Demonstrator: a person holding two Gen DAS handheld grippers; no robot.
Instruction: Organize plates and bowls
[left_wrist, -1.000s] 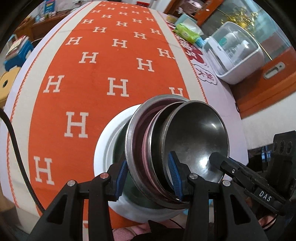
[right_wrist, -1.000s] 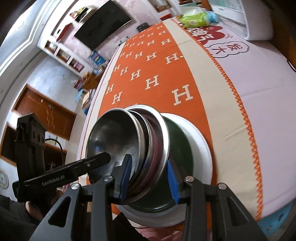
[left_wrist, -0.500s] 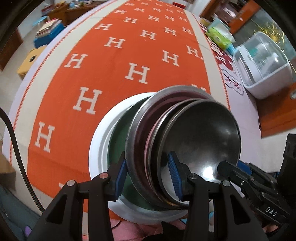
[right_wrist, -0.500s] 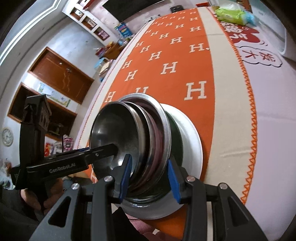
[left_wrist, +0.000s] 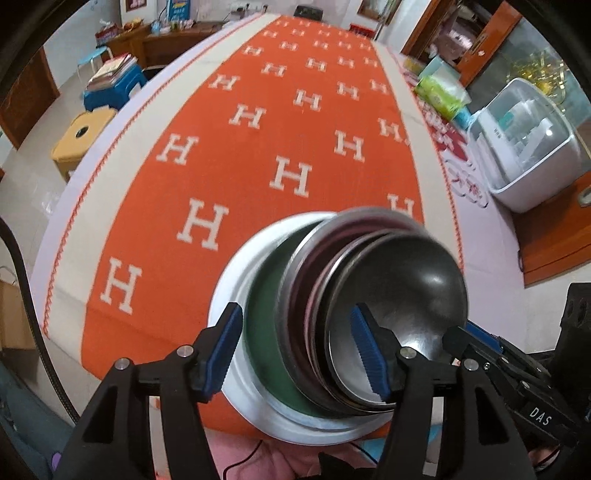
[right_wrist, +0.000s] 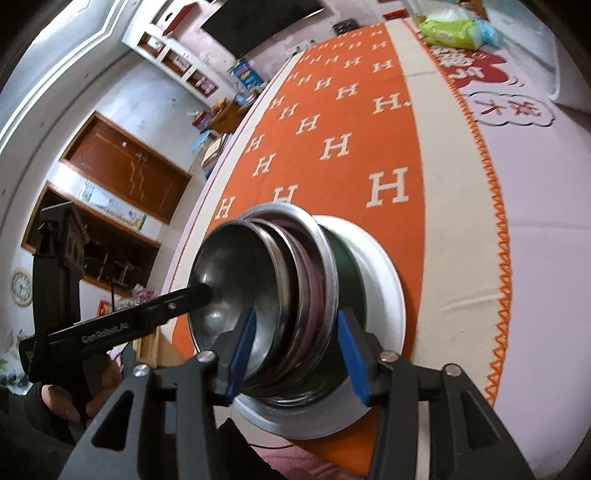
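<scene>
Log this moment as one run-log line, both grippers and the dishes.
left gripper: opening around stack | right gripper: opening around stack | steel bowls: nested on white plate

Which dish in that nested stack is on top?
The plain steel bowl, smallest and innermost; the pink-lined dish, green dish and white plate sit beneath it.

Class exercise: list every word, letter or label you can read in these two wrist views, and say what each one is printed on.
"H": repeated white letter on the orange tablecloth.
"DAS": white label on the right gripper, seen in the left wrist view.
"GenRobot.AI": white lettering on the left gripper, seen in the right wrist view.
Red Chinese characters on the white cloth: too distorted to read reliably.
Green packet print: too small.
</scene>
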